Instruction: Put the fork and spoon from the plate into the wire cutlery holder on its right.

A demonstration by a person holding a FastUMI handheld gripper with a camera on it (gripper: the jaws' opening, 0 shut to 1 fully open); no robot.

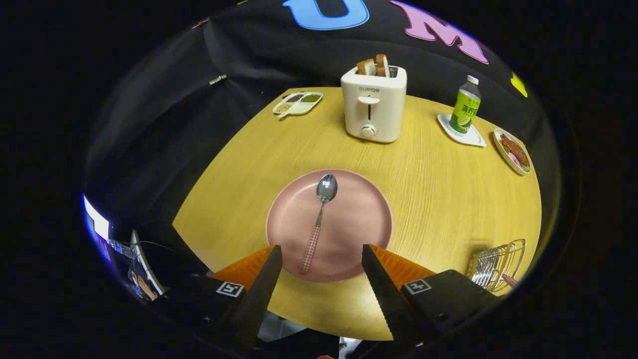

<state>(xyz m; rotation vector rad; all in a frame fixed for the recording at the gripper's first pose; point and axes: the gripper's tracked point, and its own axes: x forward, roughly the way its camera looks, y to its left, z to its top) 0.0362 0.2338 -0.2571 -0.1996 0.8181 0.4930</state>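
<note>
A pink plate (pixel 359 209) lies on the wooden table just ahead of my fingers. On it rests a spoon (pixel 319 219) with a steel bowl pointing away and a checked pink handle pointing back toward me. The handle's end lies between my two fingertips, nearer the left one. My gripper (pixel 321 254) is open and holds nothing, hovering above the plate's near rim. The wire cutlery holder (pixel 496 264) stands to the right of the plate, beside my right finger, with a pink handle showing inside it.
A white toaster (pixel 374 107) with bread slices stands beyond the plate. Farther right are a green bottle (pixel 465 105) on a white coaster and a small dish of food (pixel 512 150). A divided snack dish (pixel 297 103) sits at the far left. The table's edge runs close below my fingers.
</note>
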